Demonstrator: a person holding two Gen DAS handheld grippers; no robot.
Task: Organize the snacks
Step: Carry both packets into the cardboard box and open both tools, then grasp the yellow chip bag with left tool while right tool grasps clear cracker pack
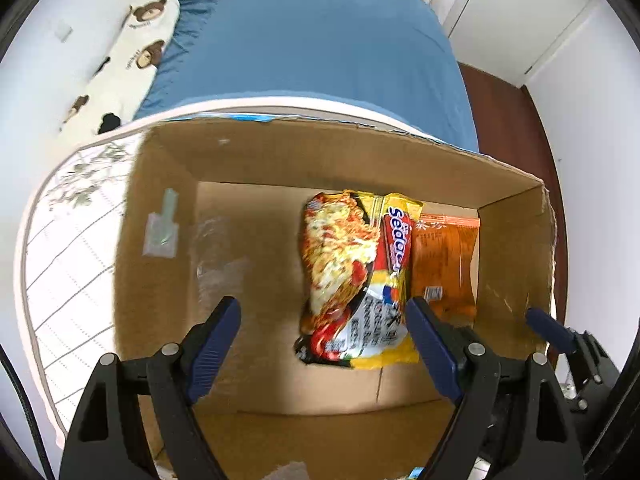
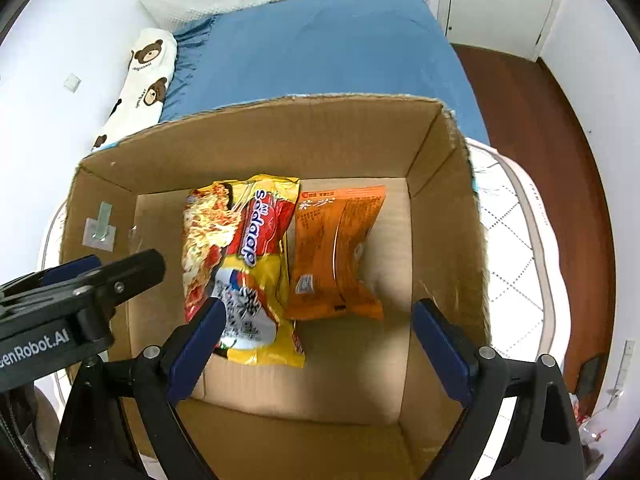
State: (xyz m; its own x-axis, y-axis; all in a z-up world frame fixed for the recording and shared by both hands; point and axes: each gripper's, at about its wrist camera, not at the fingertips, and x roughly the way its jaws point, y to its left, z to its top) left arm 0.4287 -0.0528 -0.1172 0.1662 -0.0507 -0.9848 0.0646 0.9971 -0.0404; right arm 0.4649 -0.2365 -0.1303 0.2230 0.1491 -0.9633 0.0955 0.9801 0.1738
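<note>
An open cardboard box [image 1: 168, 184] [image 2: 448, 200] stands on a bed. On its floor lies a yellow instant noodle packet [image 1: 352, 264] [image 2: 244, 248], and an orange snack packet [image 1: 448, 260] [image 2: 336, 252] lies right beside it on the right. My left gripper [image 1: 323, 306] hangs open over the near end of the noodle packet, its blue pads clear of it. My right gripper [image 2: 320, 306] is open too, above the near end of the orange packet, with nothing gripped. The left gripper's black body [image 2: 80, 292] shows at the left of the right wrist view.
The left half of the box floor [image 1: 248, 248] is bare cardboard. A blue sheet [image 1: 312, 48] covers the bed behind the box. A bear-print bolster [image 1: 132, 52] lies along the white wall at the left. Dark wooden floor [image 2: 540, 120] and a white door are on the right.
</note>
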